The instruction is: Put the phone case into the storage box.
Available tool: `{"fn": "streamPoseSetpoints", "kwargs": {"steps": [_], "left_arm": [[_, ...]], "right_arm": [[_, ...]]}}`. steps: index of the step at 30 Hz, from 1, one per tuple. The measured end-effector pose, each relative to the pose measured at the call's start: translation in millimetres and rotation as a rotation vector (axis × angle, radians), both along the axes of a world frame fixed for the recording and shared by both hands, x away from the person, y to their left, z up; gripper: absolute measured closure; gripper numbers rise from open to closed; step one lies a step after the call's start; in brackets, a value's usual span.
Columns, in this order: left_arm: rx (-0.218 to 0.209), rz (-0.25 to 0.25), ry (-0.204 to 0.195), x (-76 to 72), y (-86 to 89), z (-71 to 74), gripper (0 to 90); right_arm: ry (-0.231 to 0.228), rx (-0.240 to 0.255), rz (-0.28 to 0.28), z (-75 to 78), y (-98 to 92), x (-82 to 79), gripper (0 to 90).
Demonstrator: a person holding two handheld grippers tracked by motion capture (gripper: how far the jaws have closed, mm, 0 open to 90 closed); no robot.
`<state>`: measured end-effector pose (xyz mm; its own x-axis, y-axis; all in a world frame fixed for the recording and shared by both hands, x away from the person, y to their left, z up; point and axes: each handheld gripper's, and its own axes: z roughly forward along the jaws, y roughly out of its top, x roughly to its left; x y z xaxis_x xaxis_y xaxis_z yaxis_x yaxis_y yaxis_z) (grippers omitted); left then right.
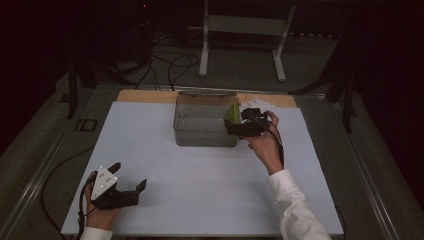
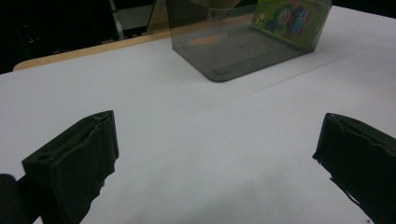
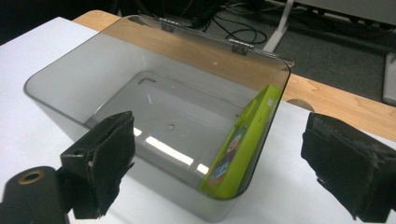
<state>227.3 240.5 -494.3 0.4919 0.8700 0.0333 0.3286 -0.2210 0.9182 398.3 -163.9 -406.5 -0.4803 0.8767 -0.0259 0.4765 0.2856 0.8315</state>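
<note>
No readable text — only a picture on the green box

The green box (image 2: 289,18) standing in the grey bin (image 2: 243,51) carries a cartoon clown in red, blue and white on its face; any lettering beside it is too small and blurred to read. In the right gripper view, the same box (image 3: 243,144) shows coloured print — nothing legible.

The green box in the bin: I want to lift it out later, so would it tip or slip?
The green box stands on edge against the bin wall, so it probably topples if nudged. Its printed faces look smooth, perhaps slippery. It seems thin, likely light.
</note>
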Motion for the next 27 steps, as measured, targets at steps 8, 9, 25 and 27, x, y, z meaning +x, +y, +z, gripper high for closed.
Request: {"fn": "streamPoseSetpoints", "kwargs": {"steps": [8, 9, 25, 27], "left_arm": [[-0.003, 0.003, 0.000, 0.4, 1.4, 0.8, 0.0], [-0.005, 0.004, -0.001, 0.4, 1.6, 1.1, 0.0], [-0.038, 0.018, -0.019, -0.5, 8.2, 7.4, 0.0], [-0.040, 0.018, -0.021, -0.7, 9.0, 8.5, 0.0]], "right_arm": [[-0.069, 0.001, 0.031, 0.6, -6.1, -25.8, 9.6], [-0.082, 0.007, 0.039, 0.8, -7.9, -31.4, 9.4], [-0.204, 0.010, 0.056, -19.9, -40.5, -91.9, 9.4], [-0.218, 0.002, 0.063, -20.3, -42.5, -100.0, 9.4]]}}
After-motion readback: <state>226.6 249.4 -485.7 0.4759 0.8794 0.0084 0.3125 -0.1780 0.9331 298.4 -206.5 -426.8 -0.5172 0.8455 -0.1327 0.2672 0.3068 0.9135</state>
